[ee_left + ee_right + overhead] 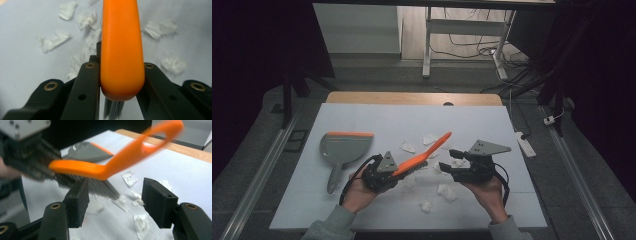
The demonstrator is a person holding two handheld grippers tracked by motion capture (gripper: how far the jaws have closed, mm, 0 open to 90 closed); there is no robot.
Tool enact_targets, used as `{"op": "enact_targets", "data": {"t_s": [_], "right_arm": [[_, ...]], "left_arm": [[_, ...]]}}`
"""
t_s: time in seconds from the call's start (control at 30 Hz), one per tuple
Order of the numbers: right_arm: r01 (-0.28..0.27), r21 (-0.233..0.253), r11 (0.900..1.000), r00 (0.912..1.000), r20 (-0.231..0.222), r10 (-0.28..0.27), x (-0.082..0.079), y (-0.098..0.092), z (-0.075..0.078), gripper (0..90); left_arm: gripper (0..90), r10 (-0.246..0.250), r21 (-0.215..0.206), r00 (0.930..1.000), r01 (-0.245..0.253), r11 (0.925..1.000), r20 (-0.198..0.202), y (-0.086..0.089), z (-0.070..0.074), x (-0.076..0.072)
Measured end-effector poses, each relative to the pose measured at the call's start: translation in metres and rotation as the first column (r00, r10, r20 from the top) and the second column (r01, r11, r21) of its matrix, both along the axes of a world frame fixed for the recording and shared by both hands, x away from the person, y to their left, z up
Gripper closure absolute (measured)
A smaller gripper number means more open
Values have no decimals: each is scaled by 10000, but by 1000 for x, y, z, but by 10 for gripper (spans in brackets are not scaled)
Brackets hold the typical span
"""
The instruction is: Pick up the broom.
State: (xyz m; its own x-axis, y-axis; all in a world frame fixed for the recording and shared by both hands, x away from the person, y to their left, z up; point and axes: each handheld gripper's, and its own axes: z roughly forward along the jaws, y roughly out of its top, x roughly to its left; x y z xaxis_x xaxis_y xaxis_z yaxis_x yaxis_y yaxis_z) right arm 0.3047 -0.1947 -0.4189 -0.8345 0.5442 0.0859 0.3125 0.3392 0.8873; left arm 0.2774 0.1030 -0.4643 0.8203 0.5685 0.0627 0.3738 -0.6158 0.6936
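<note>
My left gripper (398, 170) is shut on the head end of an orange hand brush (424, 152), whose handle slants up and right above the board. In the left gripper view the brush (122, 50) sits clamped between the jaws of this gripper (119, 67), grey bristles (113, 108) hanging beneath. My right gripper (447, 159) stands open just right of the brush, nothing between its fingers. Its own view shows the gripper (117, 202), the brush (112, 166) and bristles (100, 186) close ahead. A grey dustpan (342, 147) with an orange lip lies at the left. Several crumpled paper scraps (446, 191) lie around.
A white board (362, 117) covers the wooden table (412, 98). More paper scraps (408, 146) lie near the middle, others (53, 41) under the brush. Beyond the table are a desk frame (427, 45) and floor cables (512, 65).
</note>
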Motion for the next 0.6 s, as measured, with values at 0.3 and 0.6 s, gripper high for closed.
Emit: {"op": "enact_targets", "data": {"t_s": [0.3, 0.6], "right_arm": [[-1279, -1683, 9774, 9883, 609, 1398, -4, 24, 8, 333], [-1910, -3720, 9084, 9767, 198, 2135, 10, 47, -9, 332]], "left_arm": [[784, -654, 1326, 9974, 689, 9888, -310, -19, 1, 8], [785, -1614, 2093, 9868, 1601, 9647, -110, -40, 8, 8]]}}
